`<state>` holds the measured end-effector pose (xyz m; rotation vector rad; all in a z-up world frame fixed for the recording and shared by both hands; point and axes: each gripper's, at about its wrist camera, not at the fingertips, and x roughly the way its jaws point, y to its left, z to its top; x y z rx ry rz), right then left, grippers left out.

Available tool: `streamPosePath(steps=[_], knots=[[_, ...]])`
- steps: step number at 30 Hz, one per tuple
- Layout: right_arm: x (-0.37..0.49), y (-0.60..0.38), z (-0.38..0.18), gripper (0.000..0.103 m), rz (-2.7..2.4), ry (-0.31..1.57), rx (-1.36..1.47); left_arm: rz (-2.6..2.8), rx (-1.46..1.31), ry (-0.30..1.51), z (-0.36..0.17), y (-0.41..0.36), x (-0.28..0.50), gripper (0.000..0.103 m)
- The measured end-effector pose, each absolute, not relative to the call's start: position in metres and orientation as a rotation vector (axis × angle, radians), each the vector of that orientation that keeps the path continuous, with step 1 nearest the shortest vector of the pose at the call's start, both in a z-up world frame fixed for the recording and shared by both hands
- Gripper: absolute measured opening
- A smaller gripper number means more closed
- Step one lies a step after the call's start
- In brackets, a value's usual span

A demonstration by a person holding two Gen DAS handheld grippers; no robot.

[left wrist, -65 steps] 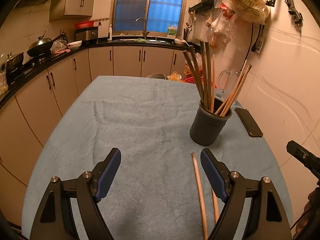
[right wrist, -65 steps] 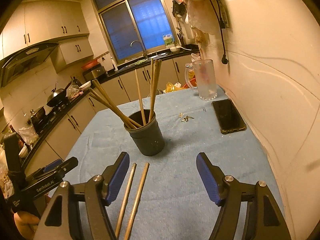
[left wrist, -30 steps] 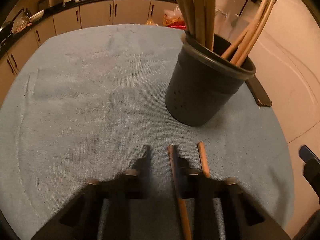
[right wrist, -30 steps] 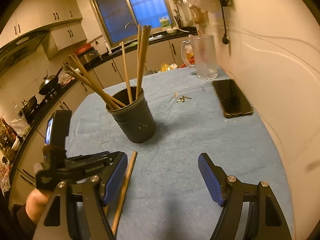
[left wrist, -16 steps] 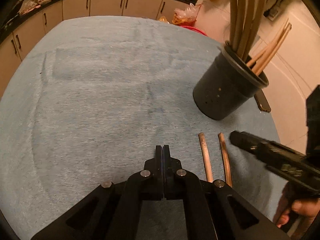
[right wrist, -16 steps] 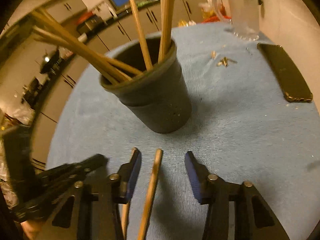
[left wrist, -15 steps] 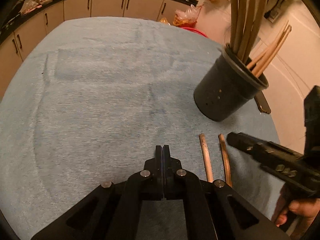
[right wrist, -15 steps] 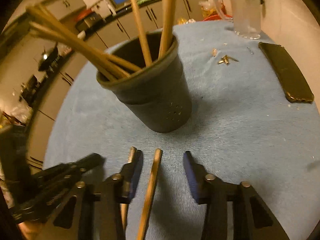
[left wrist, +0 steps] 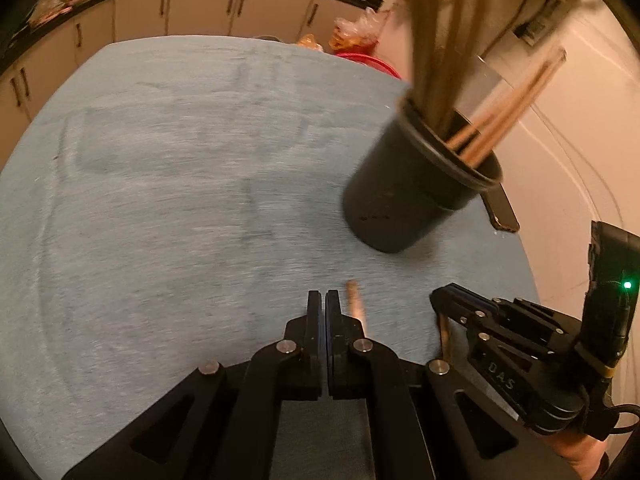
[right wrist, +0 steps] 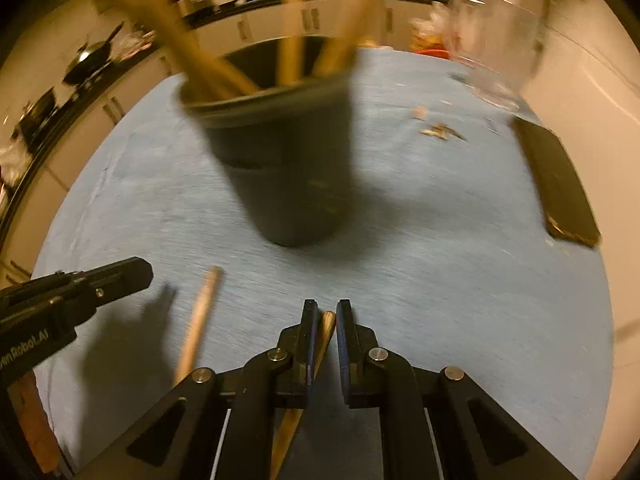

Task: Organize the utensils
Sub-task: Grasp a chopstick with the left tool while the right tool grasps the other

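A dark holder cup (left wrist: 416, 196) (right wrist: 286, 164) full of wooden chopsticks stands on the blue cloth. My right gripper (right wrist: 324, 316) is closed on a loose wooden chopstick (right wrist: 326, 326) just in front of the cup. A second loose chopstick (right wrist: 198, 322) lies to its left; in the left wrist view this chopstick (left wrist: 356, 304) lies just right of my left gripper (left wrist: 323, 300), which is shut and empty. The right gripper (left wrist: 452, 300) shows at the right of the left wrist view.
A black phone (right wrist: 556, 184) lies on the cloth by the right wall. A glass jug (right wrist: 500, 40) stands behind it, with small scraps (right wrist: 438, 130) nearby. The blue cloth (left wrist: 160, 184) stretches left toward kitchen cabinets.
My right gripper has closed its fingers onto the right-hand chopstick. My left gripper has stayed shut and shifted closer to the other chopstick. Both views are motion-blurred.
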<state>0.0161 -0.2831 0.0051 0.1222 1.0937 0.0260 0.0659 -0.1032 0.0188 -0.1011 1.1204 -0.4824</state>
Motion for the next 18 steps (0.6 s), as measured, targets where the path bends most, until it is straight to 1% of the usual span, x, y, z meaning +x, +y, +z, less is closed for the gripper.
streamPosePath(steps=[4, 10, 12, 15, 18], knots=[[0.004, -0.305, 0.004, 0.01, 0.008, 1.093, 0.171, -0.501, -0.055, 1.137, 0.015, -0.134, 0.068, 0.0], [-0.001, -0.314, 0.006, 0.01, 0.012, 1.085, 0.185, -0.497, -0.002, 1.164, 0.003, -0.156, 0.073, 0.0], [0.001, -0.316, 0.005, 0.009, 0.013, 1.08, 0.188, -0.484, 0.027, 1.14, 0.003, -0.159, 0.071, 0.0], [-0.003, -0.32, 0.006, 0.009, 0.022, 1.063, 0.212, -0.493, 0.009, 1.123, 0.009, -0.157, 0.068, 0.0], [-0.009, -0.325, 0.019, 0.009, 0.035, 1.025, 0.245, -0.514, -0.011, 1.077, 0.03, -0.151, 0.058, 0.0]])
